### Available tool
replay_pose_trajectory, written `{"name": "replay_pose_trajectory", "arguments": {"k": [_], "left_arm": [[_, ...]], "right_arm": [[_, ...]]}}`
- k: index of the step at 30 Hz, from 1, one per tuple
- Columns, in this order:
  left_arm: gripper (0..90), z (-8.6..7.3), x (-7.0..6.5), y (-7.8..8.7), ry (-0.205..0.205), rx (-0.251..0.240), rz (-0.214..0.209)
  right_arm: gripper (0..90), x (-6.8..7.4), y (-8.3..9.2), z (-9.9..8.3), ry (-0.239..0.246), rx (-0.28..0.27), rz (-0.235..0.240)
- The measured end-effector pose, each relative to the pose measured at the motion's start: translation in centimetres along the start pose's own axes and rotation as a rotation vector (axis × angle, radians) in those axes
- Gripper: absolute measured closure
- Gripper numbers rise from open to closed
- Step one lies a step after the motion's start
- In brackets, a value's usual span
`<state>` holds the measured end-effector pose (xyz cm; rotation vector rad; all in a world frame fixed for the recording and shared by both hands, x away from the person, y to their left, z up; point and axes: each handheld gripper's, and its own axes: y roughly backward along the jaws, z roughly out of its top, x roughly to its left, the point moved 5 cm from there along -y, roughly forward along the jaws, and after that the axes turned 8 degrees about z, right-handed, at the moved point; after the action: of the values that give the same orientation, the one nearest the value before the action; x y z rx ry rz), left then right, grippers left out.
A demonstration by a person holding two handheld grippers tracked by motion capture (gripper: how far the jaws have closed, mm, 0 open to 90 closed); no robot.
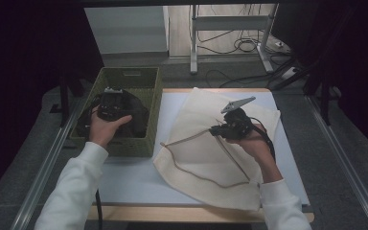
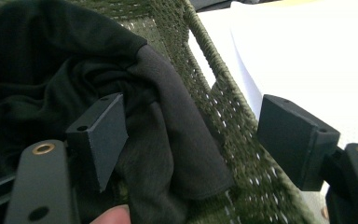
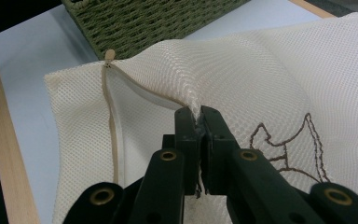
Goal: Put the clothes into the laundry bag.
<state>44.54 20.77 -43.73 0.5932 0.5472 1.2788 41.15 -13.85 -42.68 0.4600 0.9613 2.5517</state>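
Where the sleeves enter at the near edge of the table (image 1: 124, 184), the cream mesh bag (image 1: 211, 148) is seen spread across the white top, its brown edging looping toward the front. Slightly farther in, the right gripper (image 1: 216, 130) is held over the bag's middle, and a fold of the mesh is pinched up between its jaws. That pinch is confirmed close up in the right gripper view: the jaws of the right gripper (image 3: 200, 122) are pressed tight together on a raised ridge of mesh bag (image 3: 261, 79), and a zip (image 3: 113, 135) and brown stitched outline (image 3: 286, 144) are revealed there, unreadable from above.

Farther left and back, the left gripper (image 1: 111, 101) is poised over the green woven basket (image 1: 154, 91), where dark clothing (image 1: 136, 112) is heaped. From the left gripper view, its jaws are shown standing wide apart, nothing clamped: one pad (image 2: 105, 135) lies against the dark clothing (image 2: 51, 70) inside, the other outside the basket (image 2: 223, 107) wall.
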Motion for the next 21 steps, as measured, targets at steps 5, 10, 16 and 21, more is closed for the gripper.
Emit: {"name": "replay_pose_trajectory", "arguments": {"k": [5, 10, 16, 21], "left_arm": [[22.1, 0.3, -0.2, -1.1, 0.023, 0.018, -0.004], [21.3, 0.3, -0.1, -2.8, 0.01, 0.07, 0.028], [20.4, 0.9, 0.5, -4.4, 0.014, 0.107, 0.075], [20.0, 1.5, 1.0, -5.5, 0.057, 0.121, 0.08]], "right_arm": [[86.3, 0.0, 0.0, 0.0, 0.001, -0.001, -0.001], [86.3, -0.1, 0.1, 0.0, 0.002, -0.002, -0.001], [86.2, -0.1, 0.1, -0.1, 0.0, -0.003, 0.0], [86.2, -0.1, 0.0, -0.1, 0.003, -0.001, 0.001]]}}
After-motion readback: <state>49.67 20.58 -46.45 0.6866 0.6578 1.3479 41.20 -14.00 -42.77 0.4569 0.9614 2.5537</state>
